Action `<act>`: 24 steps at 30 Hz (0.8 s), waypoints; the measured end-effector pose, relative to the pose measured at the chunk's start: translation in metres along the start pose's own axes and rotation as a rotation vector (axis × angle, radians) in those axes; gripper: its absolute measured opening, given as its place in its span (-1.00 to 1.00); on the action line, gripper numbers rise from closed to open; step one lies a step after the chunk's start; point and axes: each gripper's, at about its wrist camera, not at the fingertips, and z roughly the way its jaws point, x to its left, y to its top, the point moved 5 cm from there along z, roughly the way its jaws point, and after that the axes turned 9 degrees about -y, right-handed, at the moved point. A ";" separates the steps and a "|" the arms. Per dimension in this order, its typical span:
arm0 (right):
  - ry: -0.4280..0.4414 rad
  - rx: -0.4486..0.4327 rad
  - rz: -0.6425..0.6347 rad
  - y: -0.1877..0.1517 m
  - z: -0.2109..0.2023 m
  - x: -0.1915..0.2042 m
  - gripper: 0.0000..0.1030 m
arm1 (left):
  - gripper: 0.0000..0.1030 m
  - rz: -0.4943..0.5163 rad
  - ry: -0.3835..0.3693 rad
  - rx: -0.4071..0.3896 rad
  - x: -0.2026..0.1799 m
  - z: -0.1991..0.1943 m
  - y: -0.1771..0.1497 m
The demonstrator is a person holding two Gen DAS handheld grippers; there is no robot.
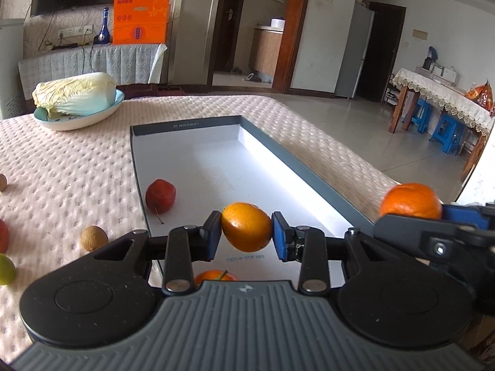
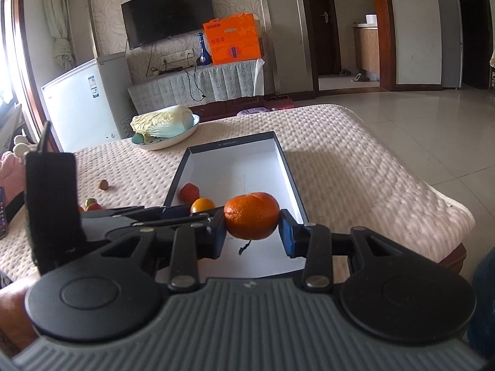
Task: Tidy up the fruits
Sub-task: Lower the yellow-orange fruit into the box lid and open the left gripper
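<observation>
Pale pink dimpled cloth covers the worktop (image 1: 68,167), and a tiled living room lies behind it with a dark television (image 2: 168,9) on the far wall and an orange carton (image 2: 233,41) below it. At the middle of the worktop sits a long shallow box (image 1: 297,167) with dark walls and a white floor. Inside it, near its left wall, rests a red fruit (image 1: 160,196) with a stem. The left tongs (image 1: 247,228) are clenched on a smooth yellow-orange fruit (image 1: 247,227), held above the near end of the box. Just to the right, the right tongs (image 2: 252,216) grasp a tangerine (image 2: 251,215), also above the near end of the box. Left of the box, loose on the cloth, lie a small brown fruit (image 1: 93,238) and a green fruit (image 1: 6,269). At the far left a napa cabbage (image 1: 74,94) rests in a pale bowl (image 1: 77,122).
</observation>
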 end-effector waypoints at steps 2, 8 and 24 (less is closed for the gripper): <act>0.003 0.001 -0.002 0.000 0.001 0.001 -0.24 | -0.22 -0.005 -0.002 -0.002 0.001 0.001 0.001; 0.002 0.003 -0.002 0.000 0.002 0.002 -0.24 | -0.22 -0.019 -0.010 0.009 0.000 0.007 0.001; -0.015 0.038 0.008 -0.006 0.014 -0.001 -0.24 | -0.21 0.007 -0.023 -0.009 0.001 -0.001 0.004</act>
